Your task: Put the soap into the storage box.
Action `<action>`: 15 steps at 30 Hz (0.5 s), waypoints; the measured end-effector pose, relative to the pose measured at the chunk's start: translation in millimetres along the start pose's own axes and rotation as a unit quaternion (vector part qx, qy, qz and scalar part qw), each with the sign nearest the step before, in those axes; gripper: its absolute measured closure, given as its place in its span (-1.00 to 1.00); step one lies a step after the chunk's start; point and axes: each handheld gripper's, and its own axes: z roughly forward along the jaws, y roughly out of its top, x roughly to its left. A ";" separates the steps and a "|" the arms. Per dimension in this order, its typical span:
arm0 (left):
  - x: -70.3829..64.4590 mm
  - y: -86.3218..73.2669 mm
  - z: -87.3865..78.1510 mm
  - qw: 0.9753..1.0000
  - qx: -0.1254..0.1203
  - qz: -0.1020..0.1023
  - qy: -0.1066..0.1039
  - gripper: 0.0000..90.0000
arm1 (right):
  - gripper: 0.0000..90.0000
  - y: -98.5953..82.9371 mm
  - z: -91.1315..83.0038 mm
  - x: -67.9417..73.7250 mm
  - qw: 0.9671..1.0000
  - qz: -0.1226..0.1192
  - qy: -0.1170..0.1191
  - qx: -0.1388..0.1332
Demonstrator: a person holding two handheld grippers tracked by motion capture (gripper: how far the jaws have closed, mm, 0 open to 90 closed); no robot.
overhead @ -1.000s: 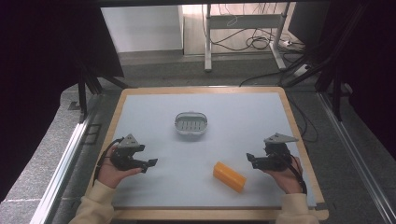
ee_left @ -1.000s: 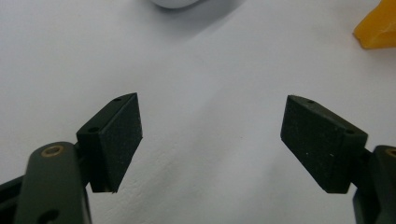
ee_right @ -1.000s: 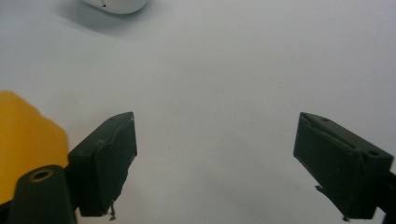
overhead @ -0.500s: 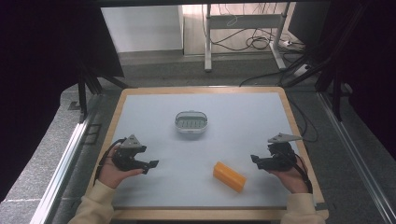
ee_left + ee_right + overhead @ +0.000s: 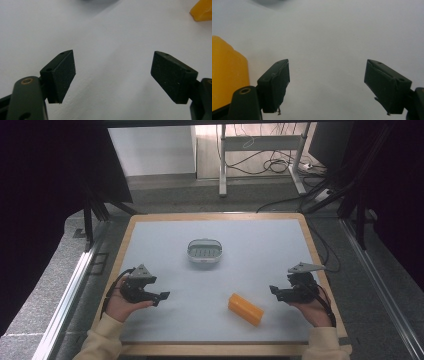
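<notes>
One orange block (image 5: 245,309) on table, lying flat, near right gripper; corner of it also at top right of left gripper view (image 5: 203,11) and at left edge of right gripper view (image 5: 227,82).
One small oval dish (image 5: 205,251), white-grey with ribbed inside.
Two handheld grippers: left gripper (image 5: 161,296), right gripper (image 5: 274,292) (two black jaws each, set wide apart, nothing between).
Two hands: left hand (image 5: 121,304), right hand (image 5: 314,311).
One table (image 5: 260,240), pale top, wooden rim.
</notes>
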 end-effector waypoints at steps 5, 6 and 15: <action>-0.1 0.2 0.4 1.000 -0.001 -0.001 -0.004 -0.56 | -0.47 1.0 -1.7 0.3 1.000 -0.005 0.007 0.002; -0.4 0.2 0.2 1.000 -0.002 -0.002 -0.003 -0.56 | -0.47 1.2 -1.9 0.4 1.000 -0.006 0.006 0.004; -1.4 0.3 0.3 1.000 0.000 0.000 0.002 -0.56 | -0.42 5.6 -11.7 0.0 1.000 -0.002 0.014 0.003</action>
